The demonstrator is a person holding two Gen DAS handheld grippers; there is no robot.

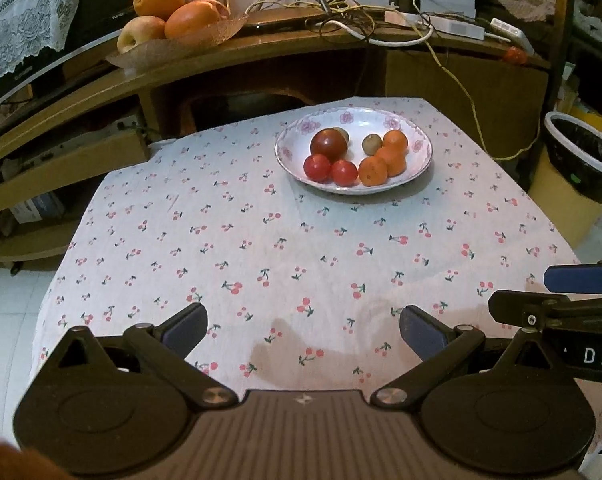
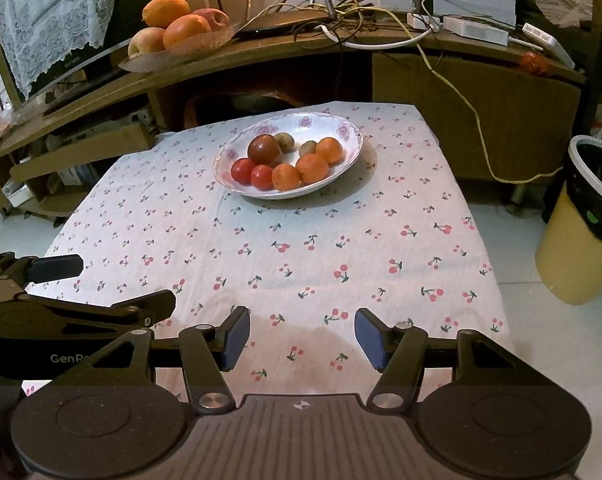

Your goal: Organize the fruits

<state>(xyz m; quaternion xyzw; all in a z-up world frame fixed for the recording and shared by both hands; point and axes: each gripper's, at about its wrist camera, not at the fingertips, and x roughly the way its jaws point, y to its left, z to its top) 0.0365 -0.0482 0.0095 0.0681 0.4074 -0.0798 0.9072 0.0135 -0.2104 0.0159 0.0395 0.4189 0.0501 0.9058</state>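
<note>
your left gripper [image 1: 303,330] and right gripper [image 2: 302,338] hover side by side over the cherry-print tablecloth [image 1: 261,248], both spread apart and holding nothing. ahead of them, well apart, sits a floral plate [image 1: 419,160] of tomatoes [image 1: 328,143], oranges [image 1: 395,141] and kiwis [image 1: 371,143].

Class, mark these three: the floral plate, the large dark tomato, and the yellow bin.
floral plate [image 1: 419,142], left wrist view, bare right rim.
large dark tomato [image 2: 264,149], right wrist view, centre of its top.
yellow bin [image 2: 573,256], right wrist view, outer wall.
</note>
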